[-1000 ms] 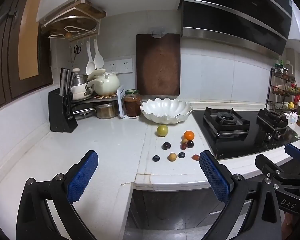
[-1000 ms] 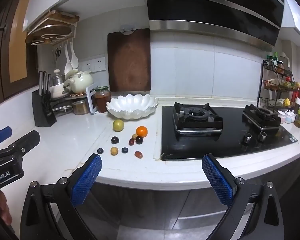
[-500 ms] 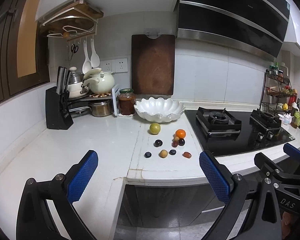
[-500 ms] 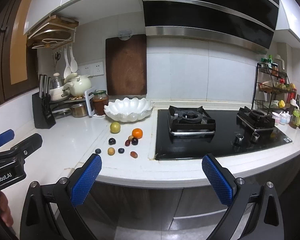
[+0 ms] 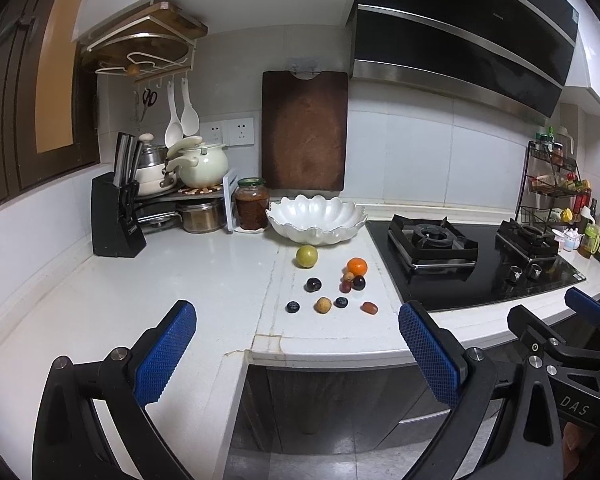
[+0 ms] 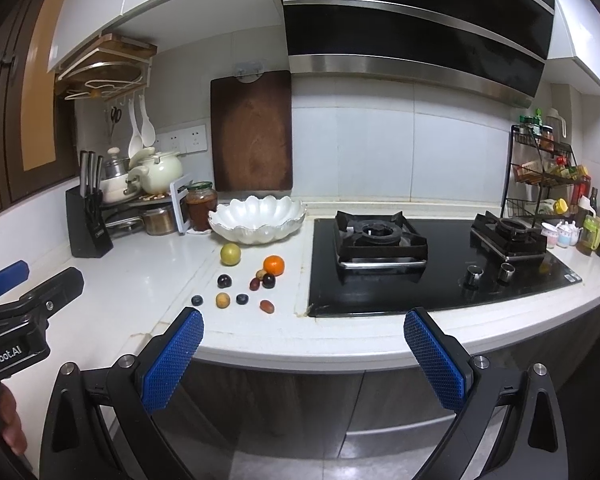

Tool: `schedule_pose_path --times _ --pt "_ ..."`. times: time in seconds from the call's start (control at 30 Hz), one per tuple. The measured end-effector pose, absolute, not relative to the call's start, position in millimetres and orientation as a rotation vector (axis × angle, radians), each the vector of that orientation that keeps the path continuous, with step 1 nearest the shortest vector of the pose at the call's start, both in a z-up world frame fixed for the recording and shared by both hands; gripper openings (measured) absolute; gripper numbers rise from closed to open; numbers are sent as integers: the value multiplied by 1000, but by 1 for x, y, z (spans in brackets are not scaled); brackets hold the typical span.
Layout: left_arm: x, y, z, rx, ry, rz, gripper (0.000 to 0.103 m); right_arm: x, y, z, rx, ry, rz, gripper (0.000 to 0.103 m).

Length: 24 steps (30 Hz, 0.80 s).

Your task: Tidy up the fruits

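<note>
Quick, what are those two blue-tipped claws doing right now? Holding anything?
Left gripper: open, holding nothing, short of the fruits.
Right gripper: open, holding nothing.

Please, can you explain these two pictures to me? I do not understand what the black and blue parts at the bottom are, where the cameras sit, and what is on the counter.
No robot here: a person holds a hand gripper in each hand. Each has a camera looking forward along its two blue-padded fingers. One picture comes from the left gripper, the other from the right gripper. Each view also shows the other gripper at its edge. Both are open and hold nothing. On the white counter lie small fruits: a green fruit, an orange and several dark and brown ones. Behind them stands an empty white bowl; a stove is beside them.
</note>
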<state>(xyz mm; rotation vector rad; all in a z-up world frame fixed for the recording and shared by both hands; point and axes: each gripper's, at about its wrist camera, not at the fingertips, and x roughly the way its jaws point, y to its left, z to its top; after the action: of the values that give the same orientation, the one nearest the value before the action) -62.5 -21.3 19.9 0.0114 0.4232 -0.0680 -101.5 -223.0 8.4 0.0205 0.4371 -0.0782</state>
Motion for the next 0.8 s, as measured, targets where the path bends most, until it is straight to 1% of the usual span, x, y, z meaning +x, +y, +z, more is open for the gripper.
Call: schedule_pose_path --times 0.8 --pt "-66 -15 24 17 417 -36 103 -106 -219 14 11 422 -71 102"
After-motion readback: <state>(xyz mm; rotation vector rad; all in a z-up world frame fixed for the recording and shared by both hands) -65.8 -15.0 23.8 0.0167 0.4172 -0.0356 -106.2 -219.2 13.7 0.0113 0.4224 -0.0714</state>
